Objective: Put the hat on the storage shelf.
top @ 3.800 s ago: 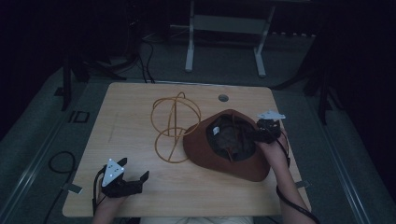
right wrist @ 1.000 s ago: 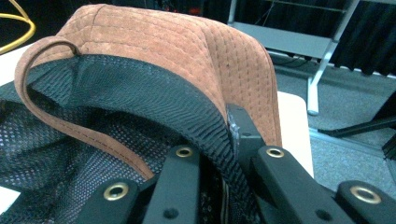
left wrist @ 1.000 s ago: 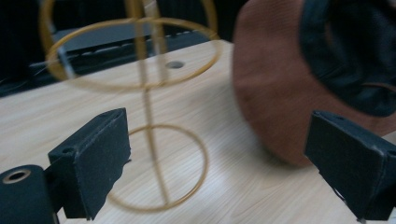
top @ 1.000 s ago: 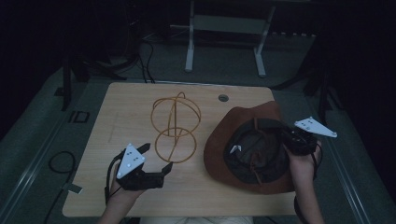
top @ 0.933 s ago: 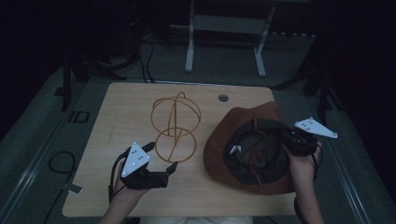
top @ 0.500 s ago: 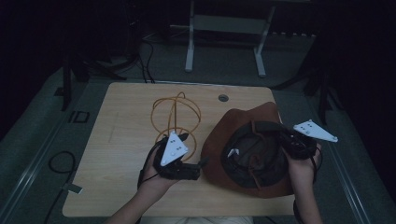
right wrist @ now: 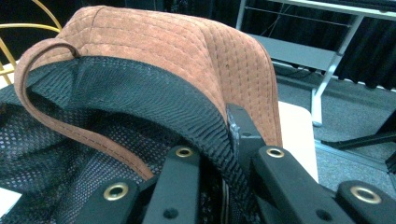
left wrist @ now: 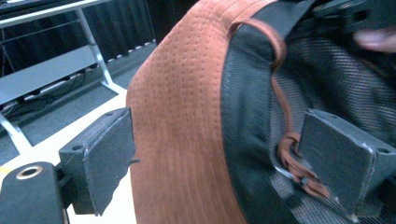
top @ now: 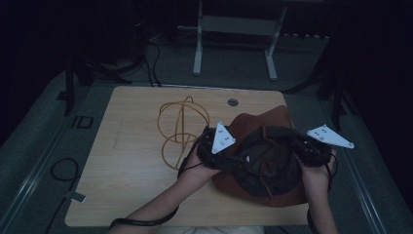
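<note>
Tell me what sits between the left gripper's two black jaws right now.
In the left gripper view, the left gripper straddles the brown suede hat: its stitched brim, black mesh lining and brown leather cord lie between the open jaws, which have just been closing slightly.

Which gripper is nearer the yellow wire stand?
Left. The left gripper is at the hat's near edge beside the yellow wire stand; the right gripper grips the far side.

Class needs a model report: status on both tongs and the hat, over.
Right tongs shut on the hat brim. Left tongs open, brim between the pads, just closing slightly. Wire stand beside the hat, not blocking.
</note>
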{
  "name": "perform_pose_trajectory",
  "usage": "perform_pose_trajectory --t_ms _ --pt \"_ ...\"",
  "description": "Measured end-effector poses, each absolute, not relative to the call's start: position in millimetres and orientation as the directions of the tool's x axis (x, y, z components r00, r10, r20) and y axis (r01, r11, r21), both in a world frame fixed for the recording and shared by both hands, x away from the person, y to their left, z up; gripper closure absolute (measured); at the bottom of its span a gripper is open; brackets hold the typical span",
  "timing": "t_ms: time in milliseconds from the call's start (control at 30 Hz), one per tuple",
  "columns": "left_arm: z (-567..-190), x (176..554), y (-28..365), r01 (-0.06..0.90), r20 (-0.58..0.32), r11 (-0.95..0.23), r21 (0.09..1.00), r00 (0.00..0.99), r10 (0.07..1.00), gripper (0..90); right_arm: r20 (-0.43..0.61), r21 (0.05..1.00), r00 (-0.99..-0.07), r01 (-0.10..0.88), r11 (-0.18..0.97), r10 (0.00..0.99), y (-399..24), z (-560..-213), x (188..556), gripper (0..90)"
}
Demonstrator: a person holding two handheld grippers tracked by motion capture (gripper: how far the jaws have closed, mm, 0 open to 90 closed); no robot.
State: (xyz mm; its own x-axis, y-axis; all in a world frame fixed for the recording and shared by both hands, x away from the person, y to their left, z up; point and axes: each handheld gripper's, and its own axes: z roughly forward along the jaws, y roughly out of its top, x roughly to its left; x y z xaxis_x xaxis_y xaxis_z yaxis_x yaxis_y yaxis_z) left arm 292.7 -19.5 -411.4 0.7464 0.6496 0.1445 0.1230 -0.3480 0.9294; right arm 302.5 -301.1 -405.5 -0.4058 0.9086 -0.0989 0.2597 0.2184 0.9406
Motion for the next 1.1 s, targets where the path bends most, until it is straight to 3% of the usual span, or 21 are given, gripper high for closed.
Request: perform_pose_trajectory --t_ms 233,300,467,500,533,567,633,700,767,800,833,933,1100 --pt "-421 312 -49 0.136 0.187 -0.400 0.907 0.719 0.669 12.3 -0.098 0.943 -0.403 0.256 0.215 0.910 -300 -409 299 83.5" --pt "-425 312 -57 0.109 0.267 -0.446 0.888 0.668 0.695 13.0 -0.096 0.942 -0.402 0.258 0.213 0.911 -300 -409 299 83.5" --pt "-430 317 -64 0.132 0.249 -0.445 0.886 0.673 0.696 17.7 -0.089 0.945 -0.396 0.256 0.203 0.914 -301 -406 295 83.5" --pt "-430 318 -64 0.131 0.256 -0.453 0.882 0.674 0.693 21.5 -0.088 0.946 -0.398 0.255 0.202 0.913 -300 -405 294 83.5" --pt "-431 319 -64 0.133 0.252 -0.453 0.881 0.679 0.690 31.0 -0.091 0.946 -0.402 0.250 0.204 0.911 -299 -404 292 83.5" --pt "-431 320 -63 0.136 0.259 -0.464 0.875 0.679 0.687 31.0 -0.091 0.946 -0.402 0.250 0.204 0.911 -299 -404 292 83.5" --pt "-432 325 -61 0.144 0.273 -0.483 0.864 0.671 0.689 52.6 -0.094 0.945 -0.401 0.251 0.208 0.911 -299 -404 289 83.4" --pt "-433 327 -62 0.153 0.280 -0.497 0.854 0.671 0.687 56.2 -0.088 0.945 -0.400 0.256 0.203 0.912 -299 -404 288 83.3" --pt "-435 329 -64 0.143 0.304 -0.520 0.842 0.670 0.677 71.0 -0.087 0.940 -0.396 0.272 0.207 0.914 -296 -407 288 83.3" --pt "-435 330 -65 0.144 0.301 -0.521 0.842 0.675 0.674 71.0 -0.087 0.940 -0.396 0.272 0.207 0.914 -296 -407 288 83.3" --pt "-435 330 -65 0.142 0.305 -0.521 0.842 0.670 0.676 80.2 -0.079 0.938 -0.396 0.282 0.203 0.915 -296 -410 288 83.2" --pt "-430 328 -65 0.117 0.309 -0.500 0.858 0.659 0.686 85.6 -0.070 0.938 -0.402 0.284 0.197 0.913 -297 -412 284 82.5" --pt "-426 330 -66 0.118 0.292 -0.478 0.870 0.659 0.693 85.9 -0.066 0.936 -0.395 0.295 0.195 0.916 -298 -416 277 80.6"
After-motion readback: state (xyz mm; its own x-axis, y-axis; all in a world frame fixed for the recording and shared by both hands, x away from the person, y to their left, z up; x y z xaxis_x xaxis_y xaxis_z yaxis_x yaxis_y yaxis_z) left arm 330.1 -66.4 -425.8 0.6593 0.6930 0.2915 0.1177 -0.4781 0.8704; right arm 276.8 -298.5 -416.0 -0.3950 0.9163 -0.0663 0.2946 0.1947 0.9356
